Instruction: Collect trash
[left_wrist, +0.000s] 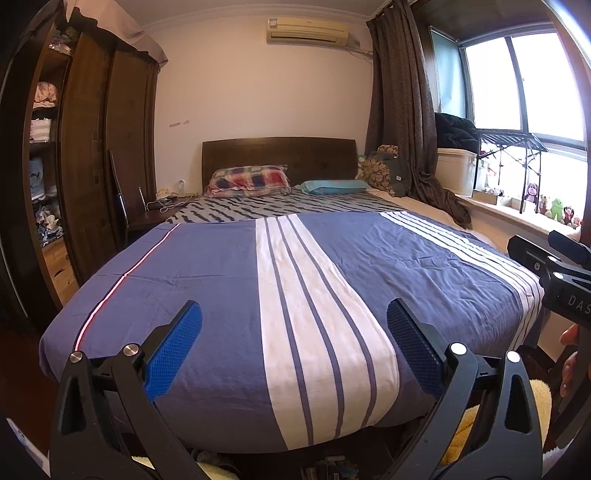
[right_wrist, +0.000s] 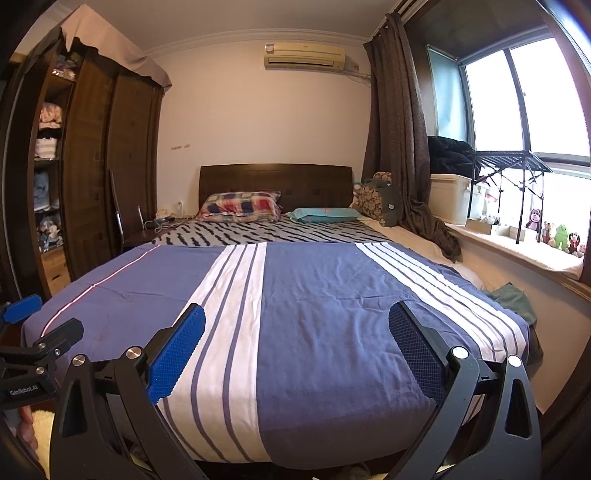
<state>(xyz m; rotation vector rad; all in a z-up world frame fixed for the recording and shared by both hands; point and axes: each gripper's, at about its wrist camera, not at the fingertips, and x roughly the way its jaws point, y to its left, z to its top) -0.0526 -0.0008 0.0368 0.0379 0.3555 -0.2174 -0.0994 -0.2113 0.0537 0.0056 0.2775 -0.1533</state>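
Note:
My left gripper (left_wrist: 293, 321) is open and empty, held above the foot of a bed with a blue and white striped cover (left_wrist: 207, 273). My right gripper (right_wrist: 297, 325) is open and empty too, beside it above the same cover (right_wrist: 314, 295). The right gripper's body shows at the right edge of the left wrist view (left_wrist: 554, 266). The left gripper's body shows at the left edge of the right wrist view (right_wrist: 33, 347). No trash shows on the bed. A green cloth (right_wrist: 511, 299) lies between the bed and the window ledge.
A dark wardrobe (left_wrist: 99, 147) with open shelves stands left of the bed. A bedside table (left_wrist: 155, 216) holds cables. Pillows (left_wrist: 247, 181) lie at the headboard. A window ledge (right_wrist: 517, 247) on the right carries a storage box, a black rack and small toys. A curtain (right_wrist: 402, 147) hangs by it.

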